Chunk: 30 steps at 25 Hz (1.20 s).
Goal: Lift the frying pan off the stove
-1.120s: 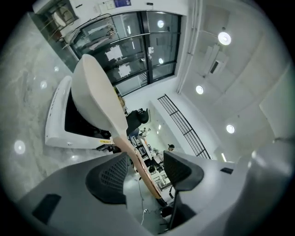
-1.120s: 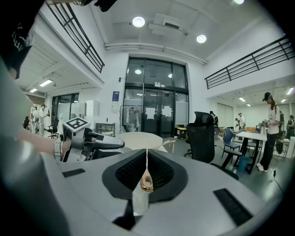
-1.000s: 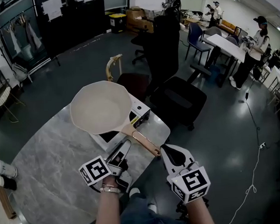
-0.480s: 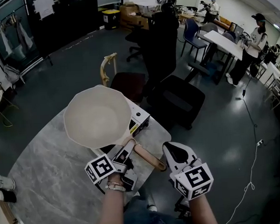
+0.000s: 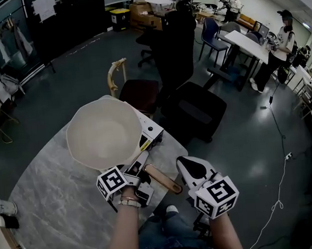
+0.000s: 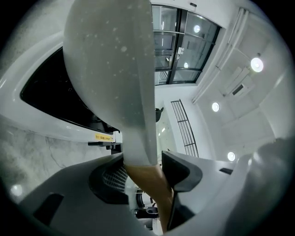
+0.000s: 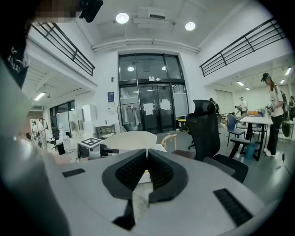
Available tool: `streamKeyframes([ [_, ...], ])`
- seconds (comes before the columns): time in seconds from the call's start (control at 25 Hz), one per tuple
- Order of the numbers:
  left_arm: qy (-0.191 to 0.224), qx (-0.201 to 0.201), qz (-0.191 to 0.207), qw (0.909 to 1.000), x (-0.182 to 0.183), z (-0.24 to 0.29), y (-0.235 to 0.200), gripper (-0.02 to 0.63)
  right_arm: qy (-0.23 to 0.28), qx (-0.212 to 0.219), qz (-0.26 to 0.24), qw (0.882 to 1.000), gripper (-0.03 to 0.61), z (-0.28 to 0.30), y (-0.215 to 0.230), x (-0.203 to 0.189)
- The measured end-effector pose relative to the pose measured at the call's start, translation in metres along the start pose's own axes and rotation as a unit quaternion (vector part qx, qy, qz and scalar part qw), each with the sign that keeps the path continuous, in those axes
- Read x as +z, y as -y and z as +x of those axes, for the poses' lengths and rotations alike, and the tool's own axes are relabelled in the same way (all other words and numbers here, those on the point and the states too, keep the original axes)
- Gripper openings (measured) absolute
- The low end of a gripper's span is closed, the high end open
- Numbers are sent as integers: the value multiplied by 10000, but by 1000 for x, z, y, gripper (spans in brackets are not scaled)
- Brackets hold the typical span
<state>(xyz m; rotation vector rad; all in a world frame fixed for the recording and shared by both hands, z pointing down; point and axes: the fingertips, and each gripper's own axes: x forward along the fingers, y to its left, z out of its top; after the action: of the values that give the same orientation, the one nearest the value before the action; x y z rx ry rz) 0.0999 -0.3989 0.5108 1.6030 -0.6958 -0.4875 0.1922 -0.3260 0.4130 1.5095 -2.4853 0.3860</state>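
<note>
cream enamel, by the look of it: the frying pan hangs over the white stove at the far edge of the marble table. its bowl hides most of the black glass top. in the left gripper view its underside appears tilted up and clear of the glass. its brown handle runs near and right toward the person.

the left gripper has that handle between its jaws, just behind where the handle meets the bowl. the jaws are closing, and both pads look to be pressing on it. the right gripper waits just right of the handle's free end, jaws together on nothing.

the pan looks stiff and fairly light for its width, but the broad bowl sits well ahead of the grip, so its weight will likely try to tip the far rim down. the handle seems smooth and rounded, so it may twist between the pads. holding close to the bowl is the sensible place. the shut right gripper could prop the handle's end if the pan sags.
</note>
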Motion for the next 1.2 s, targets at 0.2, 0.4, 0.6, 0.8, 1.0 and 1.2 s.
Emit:
streamKeyframes([
  [0.2,135,101,-187,9997,4,5,-5,208,-430,585,-59,9973,31,-1,1,-3],
  [0.4,215,105,-214,9995,6,7,-7,202,-1048,1427,502,9829,175,-1,-5,-27],
  [0.6,189,100,-236,9995,5,7,-9,202,-1683,2206,1499,9490,258,-1,-20,-60],
  [0.8,213,72,-218,9995,5,6,-7,202,-2110,2336,2100,9256,261,2,-30,-86],
  [1.0,252,-67,-219,9994,5,7,-2,204,-2208,2632,3066,8877,166,6,-46,-97],
  [1.2,265,13,7,9996,6,8,-1,209,-2386,2810,3172,8738,147,7,-45,-97],
])
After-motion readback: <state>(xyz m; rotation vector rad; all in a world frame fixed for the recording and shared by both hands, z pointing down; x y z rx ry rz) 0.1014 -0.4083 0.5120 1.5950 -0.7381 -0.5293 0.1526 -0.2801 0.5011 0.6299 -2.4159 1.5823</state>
